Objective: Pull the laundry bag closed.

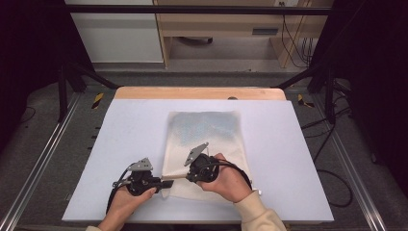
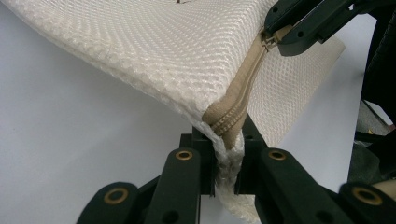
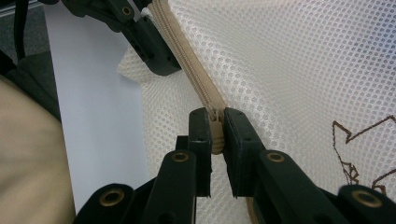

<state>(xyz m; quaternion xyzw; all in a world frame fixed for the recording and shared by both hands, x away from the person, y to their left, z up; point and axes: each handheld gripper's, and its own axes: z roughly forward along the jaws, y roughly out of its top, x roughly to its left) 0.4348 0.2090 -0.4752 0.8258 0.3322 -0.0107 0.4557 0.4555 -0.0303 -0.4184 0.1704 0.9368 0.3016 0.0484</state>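
Pale lavender table [image 1: 125,144] under even light, with a wooden edge strip [image 1: 199,93] along its far side. Beyond the table: grey floor [image 1: 221,77], a light wooden cabinet [image 1: 226,24], a white panel [image 1: 115,38]. Beside the table: black frame bars [image 1: 62,91], metal rails [image 1: 33,173], loose cables [image 1: 332,187].

A flat rectangular table [image 1: 125,144] with a smooth pale lavender-white top carries the work, and a strip of light wood runs along its twelve o'clock edge. Directly on it lies a cream-white mesh fabric bag [image 1: 211,139], roughly rectangular, spreading from the centre toward six o'clock; its twelve o'clock part has a faint blue-grey tint. A tan zipper [image 2: 236,105] runs along the bag's six o'clock end, where the corner toward seven o'clock is lifted off the surface. The nine o'clock and three o'clock stretches of the tabletop are bare.
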